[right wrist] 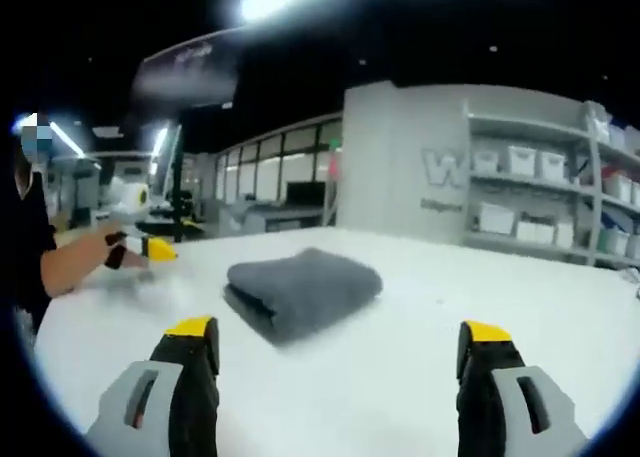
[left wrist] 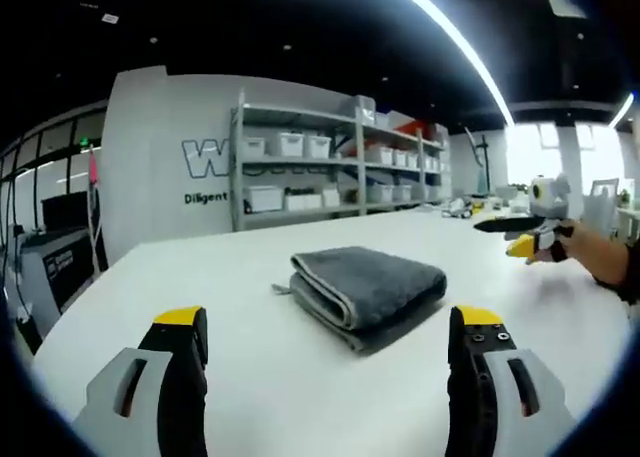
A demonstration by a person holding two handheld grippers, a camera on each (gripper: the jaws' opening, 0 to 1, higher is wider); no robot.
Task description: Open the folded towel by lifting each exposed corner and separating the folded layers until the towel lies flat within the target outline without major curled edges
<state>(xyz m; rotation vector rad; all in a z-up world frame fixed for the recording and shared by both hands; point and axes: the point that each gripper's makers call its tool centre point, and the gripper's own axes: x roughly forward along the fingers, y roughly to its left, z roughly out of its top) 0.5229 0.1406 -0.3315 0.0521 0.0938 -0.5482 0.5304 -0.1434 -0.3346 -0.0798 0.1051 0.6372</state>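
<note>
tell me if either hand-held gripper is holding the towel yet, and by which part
Nothing is held. The left hand-held gripper and right hand-held gripper both stand open and apart from the folded grey towel on the white table.

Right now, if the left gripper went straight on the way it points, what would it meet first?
Most likely the folded grey towel, which lies on the white table ahead of the open left gripper; depth is uncertain.

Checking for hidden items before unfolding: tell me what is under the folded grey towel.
The folded grey towel lies directly on the white table. Whatever sits beneath or between its layers is covered.
</note>
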